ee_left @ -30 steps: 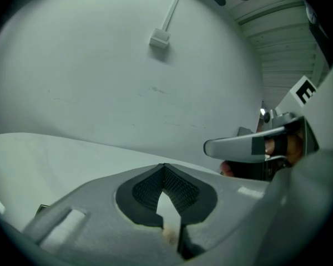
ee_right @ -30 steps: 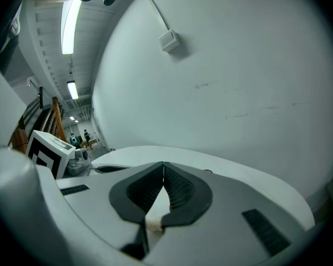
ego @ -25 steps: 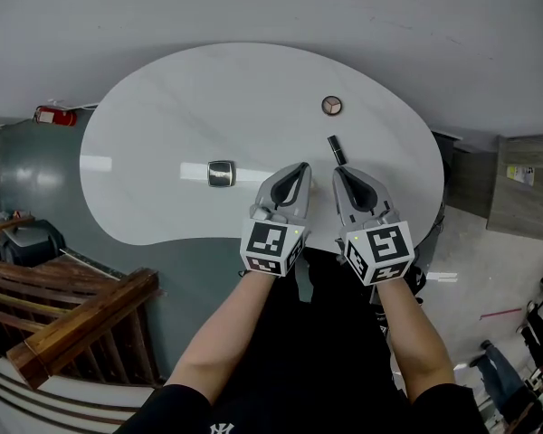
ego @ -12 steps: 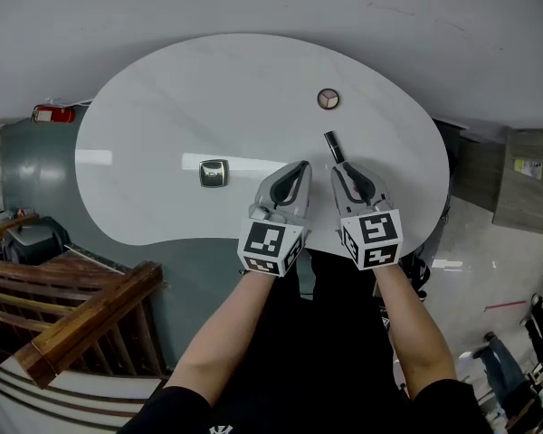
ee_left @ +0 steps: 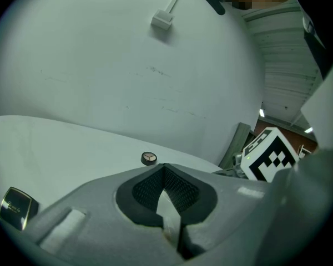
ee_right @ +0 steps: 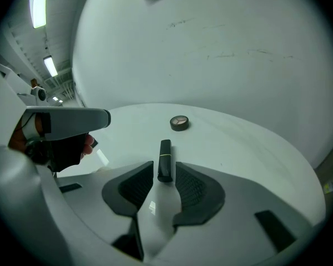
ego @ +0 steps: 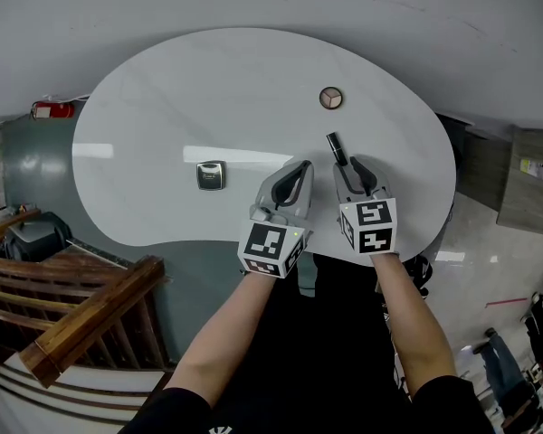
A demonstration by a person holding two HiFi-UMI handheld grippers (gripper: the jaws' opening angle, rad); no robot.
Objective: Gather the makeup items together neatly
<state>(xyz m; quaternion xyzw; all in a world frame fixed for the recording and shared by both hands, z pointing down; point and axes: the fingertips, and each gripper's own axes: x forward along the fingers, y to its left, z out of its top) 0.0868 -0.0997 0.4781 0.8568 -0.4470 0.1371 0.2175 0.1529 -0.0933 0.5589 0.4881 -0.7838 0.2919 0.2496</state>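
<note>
A black lipstick tube (ego: 336, 146) lies on the white table (ego: 163, 107). Its near end sits between the tips of my right gripper (ego: 354, 165), whose jaws have just been opening. In the right gripper view the tube (ee_right: 165, 151) has a gap on each side, and the right gripper (ee_right: 164, 169) is open around it. A round compact (ego: 330, 98) lies further back, and it shows as well in the right gripper view (ee_right: 179, 123). A square compact (ego: 211, 174) rests to the left. My left gripper (ego: 299, 170) is shut and empty, beside the right one.
The table's curved front edge (ego: 208, 238) runs just below both grippers. A wooden railing (ego: 81, 315) stands low on the left. The left gripper view shows the round compact (ee_left: 149, 158), the square compact (ee_left: 14, 206) and the right gripper's marker cube (ee_left: 269, 154).
My right gripper has sunk toward the table and tipped down, its jaws parting around the lipstick's near end. The left gripper has stayed shut and barely shifted.
</note>
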